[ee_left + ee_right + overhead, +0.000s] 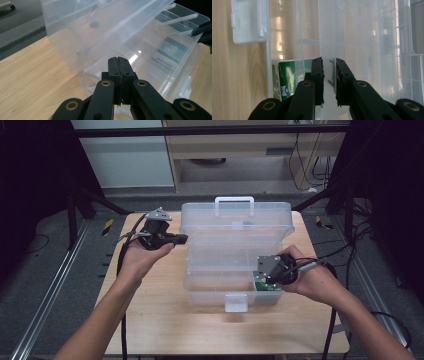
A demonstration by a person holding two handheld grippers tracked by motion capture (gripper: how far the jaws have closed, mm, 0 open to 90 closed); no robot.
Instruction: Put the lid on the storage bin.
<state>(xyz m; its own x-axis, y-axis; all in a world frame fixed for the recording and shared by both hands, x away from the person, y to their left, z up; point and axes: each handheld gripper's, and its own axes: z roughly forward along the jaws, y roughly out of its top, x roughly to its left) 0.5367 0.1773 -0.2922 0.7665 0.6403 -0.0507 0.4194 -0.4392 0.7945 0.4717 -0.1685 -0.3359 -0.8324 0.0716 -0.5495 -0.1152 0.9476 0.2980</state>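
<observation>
From the high view, a clear plastic box (235, 255) sits in the middle of the wooden table (165, 325), with its lid tipped up at the far side and a white handle (234, 202) on top. The left gripper (172, 239) is just beside the left edge of the lid, and its claw is clenched with nothing in it. The right gripper (264, 276) is down at the near right corner of the box, over a green and white pack (265, 286) that lies inside.

In the left gripper view, the 2 black jaws press flat against each other. The lid (100, 32) leans just ahead of them, and the open box is past it with the pack (166, 53) at the far end.

In the right gripper view, the jaws stand a little apart, 1 on each side of a thin clear wall (327, 50) of the box. I cannot tell if the pads really pinch it. The green pack (285, 80) is just to the left, and a white latch (249, 21) is near the top left.

To do this step well, I think the right hand should hold the box still, and the left one should push the lid slowly so the box does not slide.
</observation>
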